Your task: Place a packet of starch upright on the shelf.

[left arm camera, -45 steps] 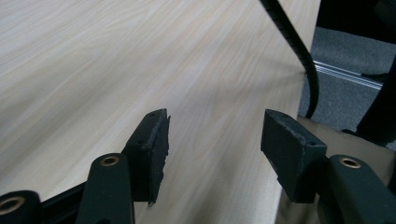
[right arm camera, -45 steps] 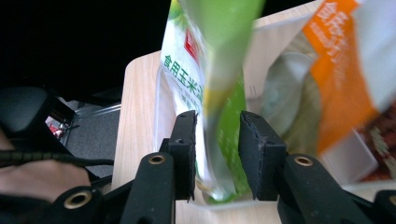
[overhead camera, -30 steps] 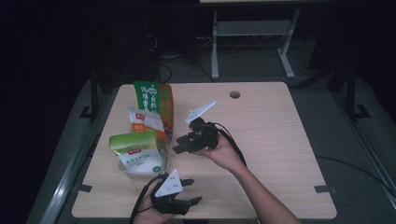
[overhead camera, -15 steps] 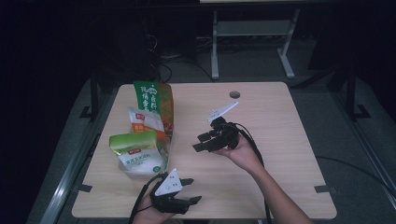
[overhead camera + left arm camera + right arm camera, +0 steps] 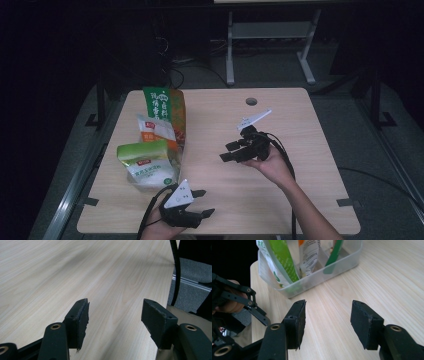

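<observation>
A clear plastic bin (image 5: 148, 184) stands at the table's left and holds three food bags: a tall green and orange bag (image 5: 165, 107), a white and orange pouch (image 5: 155, 129) and a green and white bag (image 5: 145, 160). My right gripper (image 5: 225, 152) hovers mid-table, right of the bin, pointing toward it. Its jaws have just been opening and nothing is between them (image 5: 327, 322). In the right gripper view the bin (image 5: 352, 255) and the green and white bag (image 5: 277, 260) lie ahead. My left gripper (image 5: 207, 202) rests open at the front edge, over bare wood (image 5: 115, 320).
The wooden table (image 5: 300, 150) has a round cable hole (image 5: 251, 101) near its far edge. A black cable (image 5: 176, 270) trails off the table's side. A metal stand (image 5: 270, 40) is on the floor beyond the table.
My right gripper has moved to the right across the table, away from the bin, and its jaws stand wider. The left gripper has stayed in place.
</observation>
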Motion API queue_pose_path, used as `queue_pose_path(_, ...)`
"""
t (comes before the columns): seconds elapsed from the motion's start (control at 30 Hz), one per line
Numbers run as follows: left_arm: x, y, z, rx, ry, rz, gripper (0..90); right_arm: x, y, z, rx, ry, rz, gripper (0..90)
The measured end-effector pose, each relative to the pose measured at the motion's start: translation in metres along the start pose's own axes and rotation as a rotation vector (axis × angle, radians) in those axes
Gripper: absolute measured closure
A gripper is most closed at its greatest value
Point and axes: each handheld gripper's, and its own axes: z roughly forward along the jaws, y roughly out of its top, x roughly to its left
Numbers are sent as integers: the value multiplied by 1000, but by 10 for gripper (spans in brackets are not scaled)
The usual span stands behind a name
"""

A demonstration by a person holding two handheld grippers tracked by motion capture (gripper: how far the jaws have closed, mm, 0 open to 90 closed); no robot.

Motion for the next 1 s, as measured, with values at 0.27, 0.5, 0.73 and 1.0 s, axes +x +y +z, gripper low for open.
queue_pose_path(0.27,2,0,-1,5,6,9,380,-10,-18,-14,-8,-34,35,429)
queue_pose_path(0.5,2,0,-1,6,8,8,378,-16,-31,-27,-19,-62,61,416)
queue_pose_path(0.73,2,0,-1,2,10,1,377,-21,-47,-37,-26,-86,97,404)
queue_pose_path(1.0,2,0,-1,4,11,-2,375,-27,-70,-44,-23,-105,137,391)
